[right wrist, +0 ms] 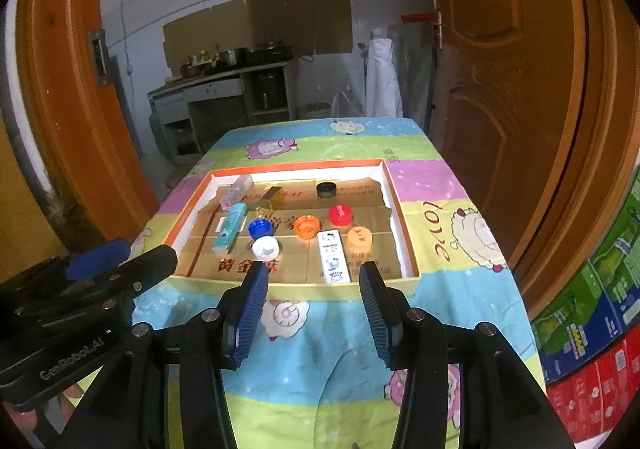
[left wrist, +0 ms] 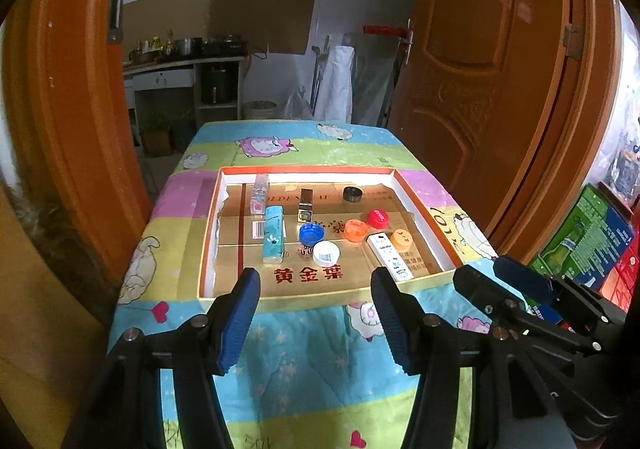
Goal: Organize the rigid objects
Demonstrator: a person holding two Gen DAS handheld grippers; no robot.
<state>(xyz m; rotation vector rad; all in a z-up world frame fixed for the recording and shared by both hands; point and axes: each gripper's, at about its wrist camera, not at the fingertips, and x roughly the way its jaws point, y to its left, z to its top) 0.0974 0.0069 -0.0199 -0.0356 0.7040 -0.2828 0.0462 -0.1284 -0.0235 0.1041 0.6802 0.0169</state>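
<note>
Nearest in each view is that view's own tool. The left tool (left wrist: pixel 316 285) stands with its jaws apart and nothing between them, above the near part of the worktop (left wrist: pixel 304 349). The right tool (right wrist: pixel 314 281) likewise stands with jaws apart and empty.

Only the left wrist view shows the right tool from the side, at its right edge. Only the right wrist view shows the left tool from the side, at its left edge.

Further off, a shallow tray (left wrist: pixel 208 249) lies on the worktop. It holds a white box (right wrist: pixel 332 257) at the near right, a white cap (left wrist: pixel 326 253), a blue cap (left wrist: pixel 311 233), two orange caps, a red cap (right wrist: pixel 341 215) and a teal box (left wrist: pixel 274 235). A black ring (left wrist: pixel 353 194) lies near the far wall.

Stacked cartons (right wrist: pixel 592 329) stand to the right of the worktop, most fully seen in the right wrist view.
</note>
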